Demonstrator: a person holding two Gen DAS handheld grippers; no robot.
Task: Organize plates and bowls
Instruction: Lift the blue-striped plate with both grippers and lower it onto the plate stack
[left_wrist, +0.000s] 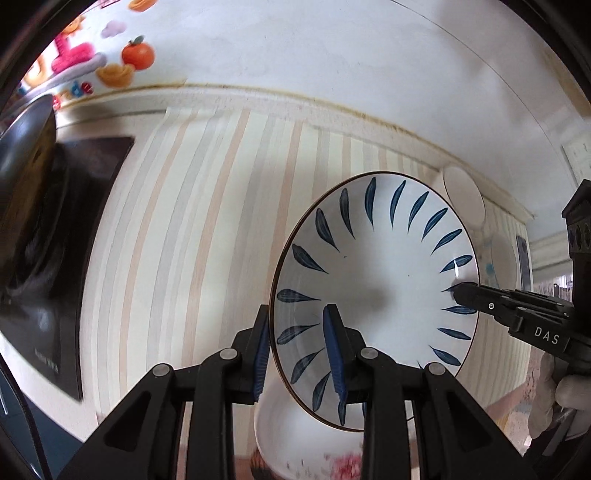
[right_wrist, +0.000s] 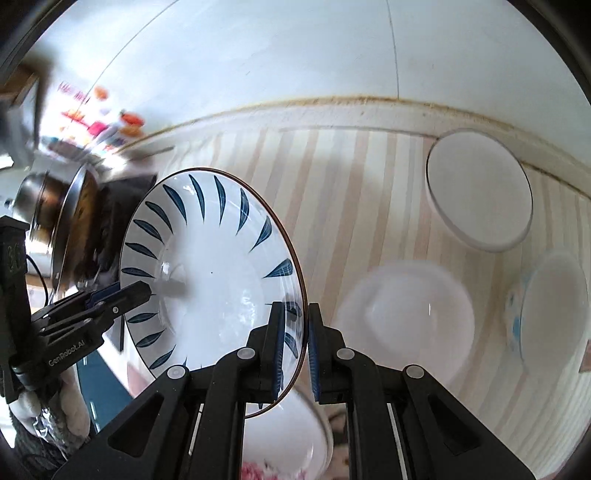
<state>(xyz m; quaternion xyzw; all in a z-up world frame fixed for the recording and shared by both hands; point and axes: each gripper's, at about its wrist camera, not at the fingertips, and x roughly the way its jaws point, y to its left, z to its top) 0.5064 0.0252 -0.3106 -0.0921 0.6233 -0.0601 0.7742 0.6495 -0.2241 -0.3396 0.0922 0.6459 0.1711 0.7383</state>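
Observation:
A white plate with blue leaf marks (left_wrist: 376, 288) is held tilted above the striped counter, each gripper pinching an opposite rim. My left gripper (left_wrist: 297, 354) is shut on its left rim; it shows at the left in the right wrist view (right_wrist: 122, 291). My right gripper (right_wrist: 297, 354) is shut on the plate's (right_wrist: 214, 269) right rim; it shows at the right in the left wrist view (left_wrist: 461, 291). Under the plate sits a white bowl with a pink flower print (left_wrist: 291, 443), also in the right wrist view (right_wrist: 288, 443).
A white round plate (right_wrist: 480, 192) leans near the back wall. A white bowl (right_wrist: 406, 321) and a blue-marked bowl (right_wrist: 550, 306) sit on the counter (right_wrist: 351, 177) at right. A black stovetop (left_wrist: 55, 240) with a metal pot (right_wrist: 48, 210) lies at left.

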